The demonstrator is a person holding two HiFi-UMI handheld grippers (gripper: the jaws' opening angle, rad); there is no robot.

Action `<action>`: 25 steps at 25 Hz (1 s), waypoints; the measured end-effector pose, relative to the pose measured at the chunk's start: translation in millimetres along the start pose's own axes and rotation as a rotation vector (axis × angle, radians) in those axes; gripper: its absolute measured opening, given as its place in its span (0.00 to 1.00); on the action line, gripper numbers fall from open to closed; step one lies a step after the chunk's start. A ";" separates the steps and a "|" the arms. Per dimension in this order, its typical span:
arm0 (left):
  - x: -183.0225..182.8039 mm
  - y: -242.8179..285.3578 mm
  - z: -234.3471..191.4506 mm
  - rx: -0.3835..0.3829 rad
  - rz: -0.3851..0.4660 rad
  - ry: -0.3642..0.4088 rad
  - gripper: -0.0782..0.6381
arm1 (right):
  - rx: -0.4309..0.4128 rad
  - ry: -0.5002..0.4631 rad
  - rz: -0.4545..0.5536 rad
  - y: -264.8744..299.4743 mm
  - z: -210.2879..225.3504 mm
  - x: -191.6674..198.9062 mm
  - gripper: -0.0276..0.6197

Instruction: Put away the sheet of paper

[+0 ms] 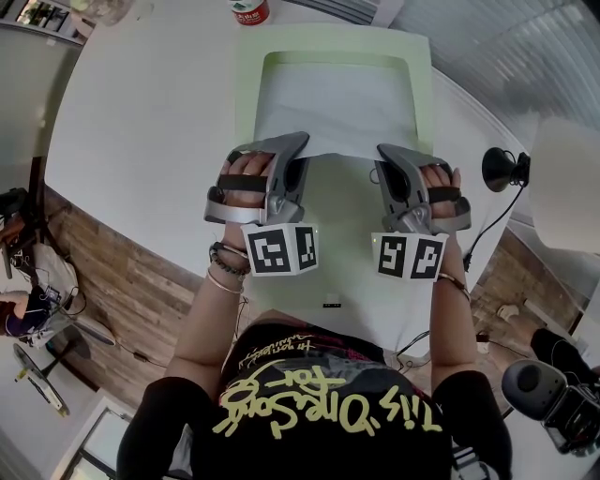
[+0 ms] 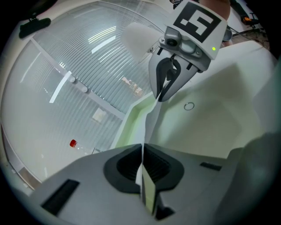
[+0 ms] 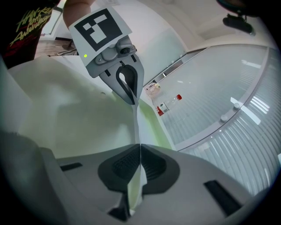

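A white sheet of paper lies over a pale green folder on the white table. Its far part sits inside the folder's raised green rim. My left gripper is shut on the sheet's near left corner and my right gripper on its near right corner. In the left gripper view the sheet's edge runs from my closed jaws across to the right gripper. The right gripper view shows the same edge stretched to the left gripper. Some green shows at the pinch, so the folder may be caught too.
A bottle with a red cap stands beyond the folder's far edge, also in the right gripper view. A small white box sits near it. A black stand with a cable is off the table's right edge.
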State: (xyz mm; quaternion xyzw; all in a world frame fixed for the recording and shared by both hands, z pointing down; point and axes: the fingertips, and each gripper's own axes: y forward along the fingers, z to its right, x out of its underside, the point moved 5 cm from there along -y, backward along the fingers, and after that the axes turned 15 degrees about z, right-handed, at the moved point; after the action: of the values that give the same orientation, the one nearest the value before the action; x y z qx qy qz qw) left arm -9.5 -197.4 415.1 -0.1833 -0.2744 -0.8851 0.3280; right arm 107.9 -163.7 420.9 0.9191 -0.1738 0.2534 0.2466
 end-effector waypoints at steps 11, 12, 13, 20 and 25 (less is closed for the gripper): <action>4.3 7.1 -8.8 -0.015 -0.020 -0.020 0.12 | 0.016 0.026 0.000 9.4 7.6 1.2 0.05; 4.4 8.1 -9.4 -0.017 -0.022 -0.021 0.12 | 0.016 0.025 -0.002 10.2 8.0 1.8 0.05; 4.4 9.1 -10.3 -0.019 -0.023 -0.021 0.12 | 0.015 0.024 -0.003 11.0 8.7 2.3 0.05; 5.1 14.9 -16.5 -0.025 -0.037 -0.018 0.12 | 0.019 0.022 -0.014 15.7 15.9 3.2 0.05; 7.1 17.5 -17.9 -0.027 -0.044 -0.028 0.12 | 0.021 0.025 -0.017 19.0 18.7 3.9 0.05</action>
State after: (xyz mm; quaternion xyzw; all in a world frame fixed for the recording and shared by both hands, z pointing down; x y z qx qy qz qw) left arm -5.2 -222.8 411.1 -0.1943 -0.2711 -0.8930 0.3022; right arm 109.8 -190.1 416.0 0.9198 -0.1602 0.2645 0.2415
